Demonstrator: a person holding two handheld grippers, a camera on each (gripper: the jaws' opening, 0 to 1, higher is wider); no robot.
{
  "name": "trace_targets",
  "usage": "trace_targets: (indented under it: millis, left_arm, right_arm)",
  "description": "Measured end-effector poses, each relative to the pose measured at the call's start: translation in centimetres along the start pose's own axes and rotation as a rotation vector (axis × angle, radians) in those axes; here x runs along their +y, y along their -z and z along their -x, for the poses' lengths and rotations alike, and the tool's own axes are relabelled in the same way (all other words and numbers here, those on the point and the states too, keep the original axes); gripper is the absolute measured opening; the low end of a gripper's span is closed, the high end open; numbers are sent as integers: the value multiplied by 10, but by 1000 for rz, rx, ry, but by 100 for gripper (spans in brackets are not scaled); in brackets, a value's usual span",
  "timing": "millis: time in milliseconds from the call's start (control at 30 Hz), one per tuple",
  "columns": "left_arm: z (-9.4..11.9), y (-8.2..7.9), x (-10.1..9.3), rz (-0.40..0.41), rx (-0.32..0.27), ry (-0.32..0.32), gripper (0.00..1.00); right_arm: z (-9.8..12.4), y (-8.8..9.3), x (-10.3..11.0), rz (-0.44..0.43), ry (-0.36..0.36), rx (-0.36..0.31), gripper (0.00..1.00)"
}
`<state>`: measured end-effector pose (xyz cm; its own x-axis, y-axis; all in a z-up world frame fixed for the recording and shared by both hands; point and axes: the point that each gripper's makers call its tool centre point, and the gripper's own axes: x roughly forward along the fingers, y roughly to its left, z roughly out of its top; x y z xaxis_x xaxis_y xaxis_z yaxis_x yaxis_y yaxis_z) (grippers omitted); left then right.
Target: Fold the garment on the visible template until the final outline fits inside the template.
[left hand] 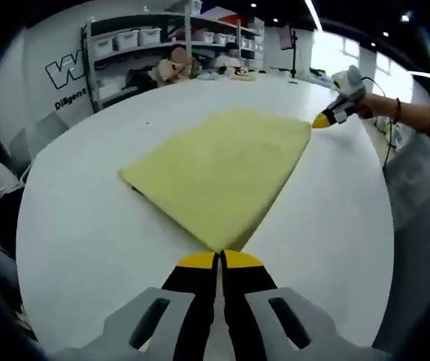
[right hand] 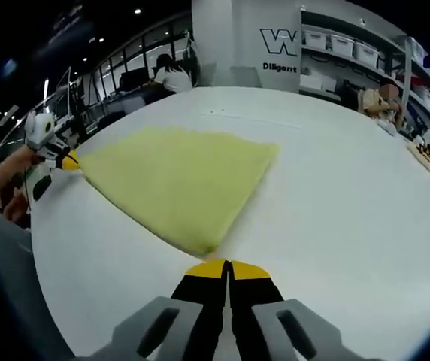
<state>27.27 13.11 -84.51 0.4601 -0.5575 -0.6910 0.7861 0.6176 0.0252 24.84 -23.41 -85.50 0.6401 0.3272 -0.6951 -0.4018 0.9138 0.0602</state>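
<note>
A yellow garment [left hand: 222, 177] lies folded flat as a four-cornered shape on the round white table [left hand: 87, 226]. My left gripper [left hand: 220, 259] is at its near corner, jaws closed, and the cloth's tip runs into them. In the right gripper view the same garment [right hand: 177, 177] spreads ahead, and my right gripper [right hand: 228, 265] is shut with the near corner meeting its tips. Each gripper shows in the other's view: the right gripper [left hand: 328, 118] at the far right corner, the left gripper [right hand: 66, 160] at the left corner. A thin dark sliver [left hand: 137, 189] peeks from under the garment's left edge.
Shelves with white bins [left hand: 143, 37] and clutter stand beyond the table's far edge. A person's forearm [left hand: 410, 113] reaches in from the right. A seated person [right hand: 384, 101] is at the far side. White tabletop [right hand: 350, 203] stretches wide around the garment.
</note>
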Motion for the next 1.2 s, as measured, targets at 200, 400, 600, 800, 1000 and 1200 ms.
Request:
trace_targets:
  millis: [200,400,600,800,1000,1200]
  left_arm:
    - [-3,13,-1,6,55,-7,0]
    - [3,18,2,42,55,-32,0]
    - [9,13,4,157,-5,-52,7]
    - [12,5,-4,340,-94,-14,23]
    - [13,2,-13,399,-123,11,24]
    - [10,1,-15,426,-124,11,21]
  right_arm:
    - [3,-1,10,-15,-46,-22,0]
    - [-2,-2,14,-31,-53,-31,0]
    - [-8,-2,11,-41,-51,-34,5]
    - [-12,-5,15,-32,-75,-41,2]
    - [-16,-4,14,-7,-81,-38,0]
    - [-13,-5,16,16,-92,-45,0]
